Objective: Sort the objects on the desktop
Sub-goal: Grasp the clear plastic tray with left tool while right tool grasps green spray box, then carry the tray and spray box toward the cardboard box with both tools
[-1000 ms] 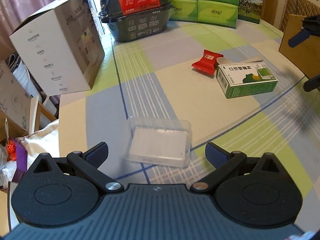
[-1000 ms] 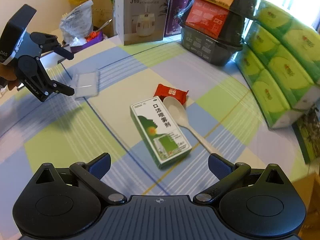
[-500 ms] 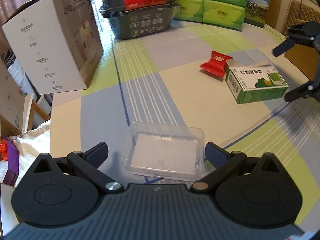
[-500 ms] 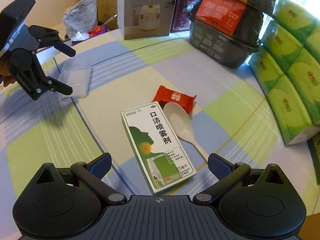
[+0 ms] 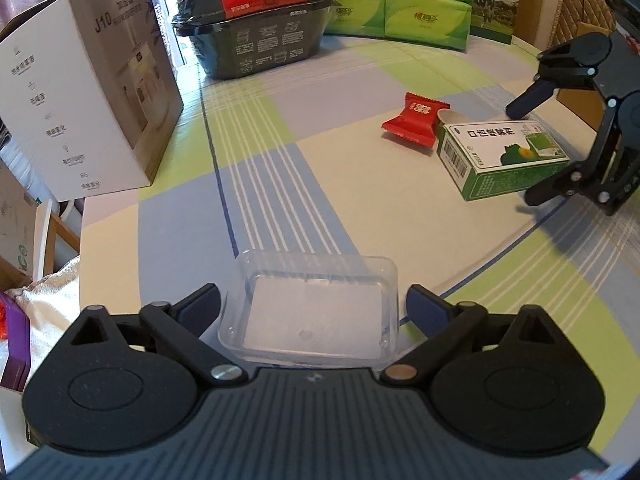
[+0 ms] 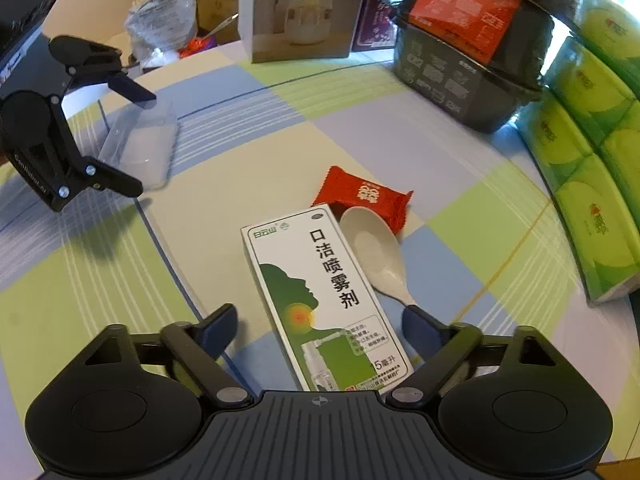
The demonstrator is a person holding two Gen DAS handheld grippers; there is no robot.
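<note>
Both grippers have come in closer to their targets than a second ago: the clear plastic tray [image 5: 316,312] now sits between the spread fingers of the left gripper [image 5: 314,310], and the green-and-white spray box [image 6: 324,300] now reaches in between the fingers of the right gripper [image 6: 318,326]. Neither pair of fingers touches its object; both sets of tongs stand wide open and grip nothing.

On the left wrist view, the tray rests empty on the checked tablecloth [image 5: 280,184], its near edge just in front of the gripper body. On the right wrist view, the box lies flat, printed face up. A white plastic spoon [image 6: 378,254] lies bowl-up just beside the box's right edge, its handle running toward the right finger. A red candy wrapper [image 6: 362,196] sits just beyond the box's far end, touching the spoon's bowl.

Farther back, a white humidifier carton [image 5: 92,108] stands upright at the table's left edge. Stacked black food containers [image 5: 260,36] with red labels stand behind it, and green tissue packs [image 5: 396,12] line the far side.
</note>
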